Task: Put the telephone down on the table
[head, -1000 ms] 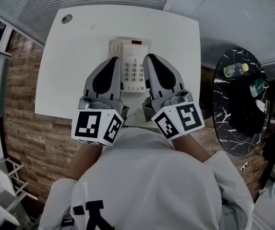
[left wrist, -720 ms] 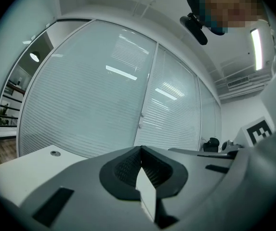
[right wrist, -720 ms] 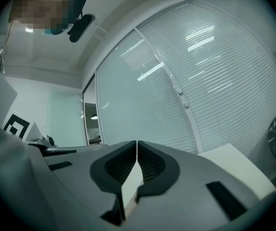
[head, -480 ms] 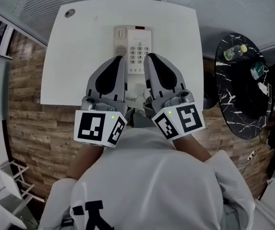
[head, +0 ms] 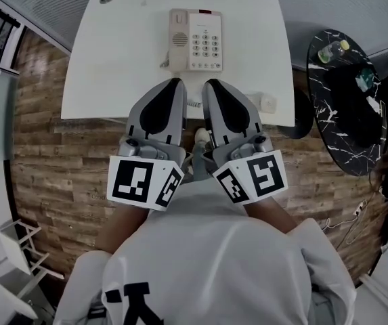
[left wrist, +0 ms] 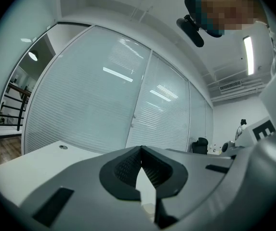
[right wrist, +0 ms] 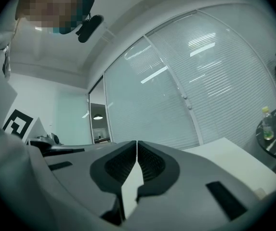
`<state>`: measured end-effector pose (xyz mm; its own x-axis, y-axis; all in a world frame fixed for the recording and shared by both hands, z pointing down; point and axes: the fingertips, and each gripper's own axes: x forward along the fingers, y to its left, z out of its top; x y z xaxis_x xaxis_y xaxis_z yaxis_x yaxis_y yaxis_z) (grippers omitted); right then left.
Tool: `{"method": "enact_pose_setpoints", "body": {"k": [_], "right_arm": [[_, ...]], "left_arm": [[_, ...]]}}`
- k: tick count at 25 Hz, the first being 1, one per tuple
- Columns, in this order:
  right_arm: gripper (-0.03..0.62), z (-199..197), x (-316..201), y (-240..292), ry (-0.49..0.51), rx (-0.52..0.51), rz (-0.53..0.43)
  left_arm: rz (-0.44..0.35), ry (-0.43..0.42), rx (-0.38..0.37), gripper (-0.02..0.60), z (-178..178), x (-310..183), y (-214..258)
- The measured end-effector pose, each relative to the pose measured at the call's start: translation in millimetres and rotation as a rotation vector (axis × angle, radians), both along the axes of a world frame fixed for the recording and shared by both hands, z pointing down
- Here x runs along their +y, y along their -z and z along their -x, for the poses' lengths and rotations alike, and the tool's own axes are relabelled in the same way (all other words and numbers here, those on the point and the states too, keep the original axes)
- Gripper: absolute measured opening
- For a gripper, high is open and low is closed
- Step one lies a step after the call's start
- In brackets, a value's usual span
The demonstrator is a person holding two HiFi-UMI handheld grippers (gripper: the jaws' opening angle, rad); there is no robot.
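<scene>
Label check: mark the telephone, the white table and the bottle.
telephone (head: 206, 43): head view, on its keypad.
white table (head: 112, 66): head view, on the bare top left of the telephone.
bottle (head: 330, 51): head view, on its body.

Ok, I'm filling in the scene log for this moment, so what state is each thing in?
telephone: flat on the white table, touched by neither gripper
handset: on its cradle
left gripper: shut, empty
right gripper: shut, empty
bottle: upright on the dark round table
</scene>
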<state>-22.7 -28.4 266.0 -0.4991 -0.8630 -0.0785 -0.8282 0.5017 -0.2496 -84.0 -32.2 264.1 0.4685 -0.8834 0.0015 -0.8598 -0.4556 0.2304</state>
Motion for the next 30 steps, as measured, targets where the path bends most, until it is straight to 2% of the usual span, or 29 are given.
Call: {"method": "enact_pose_setpoints", "body": {"k": [6, 16, 23, 30], "right_arm": [[0.032, 1, 26, 1, -0.006, -0.004, -0.002], [0.032, -4, 43, -7, -0.02, -0.01, 0.02], [0.032, -9, 60, 5, 0.011, -0.021, -0.014], [0.032, -28, 102, 8, 0.047, -0.012, -0.015]], "left_arm": [[0.018, -0.006, 0.006, 0.005, 0, 30, -6], [0.049, -0.022, 0.018, 0.005, -5, 45, -18], [0.019, -0.007, 0.001, 0.005, -15, 62, -5], [0.021, 0.024, 0.002, 0.005, -35, 104, -3]]}}
